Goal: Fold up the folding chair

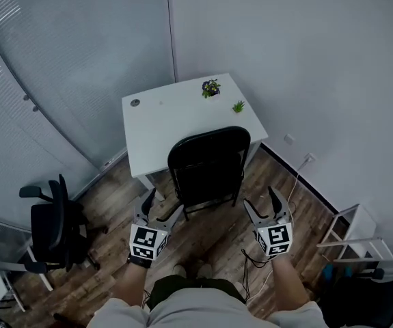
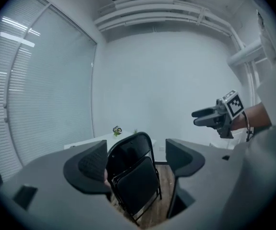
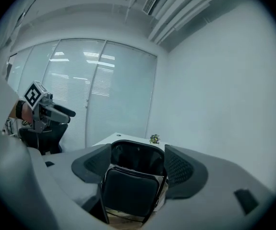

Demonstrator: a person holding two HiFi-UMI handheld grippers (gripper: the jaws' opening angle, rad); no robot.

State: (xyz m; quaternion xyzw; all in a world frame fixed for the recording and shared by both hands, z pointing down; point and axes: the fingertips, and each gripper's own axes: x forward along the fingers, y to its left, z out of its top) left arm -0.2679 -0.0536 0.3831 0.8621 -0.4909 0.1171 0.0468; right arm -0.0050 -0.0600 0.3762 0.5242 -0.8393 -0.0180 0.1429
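A black folding chair (image 1: pixel 208 166) stands on the wooden floor against the front of a white table (image 1: pixel 158 125). In the left gripper view its seat (image 2: pixel 135 178) is tipped up close to the backrest. My left gripper (image 1: pixel 164 202) is open in the air just short of the chair's left side and holds nothing. My right gripper (image 1: pixel 259 198) is open near the chair's right side, also free of it. Each gripper view looks between open jaws at the chair (image 3: pixel 130 188). The right gripper (image 2: pixel 198 118) and the left gripper (image 3: pixel 63 113) each show in the other's view.
Two small potted plants (image 1: pixel 210 87) stand at the table's far edge. A black office chair (image 1: pixel 52 227) is at the left by the glass wall with blinds. A white frame (image 1: pixel 357 238) stands at the right, and a cable (image 1: pixel 297 180) runs from a wall socket.
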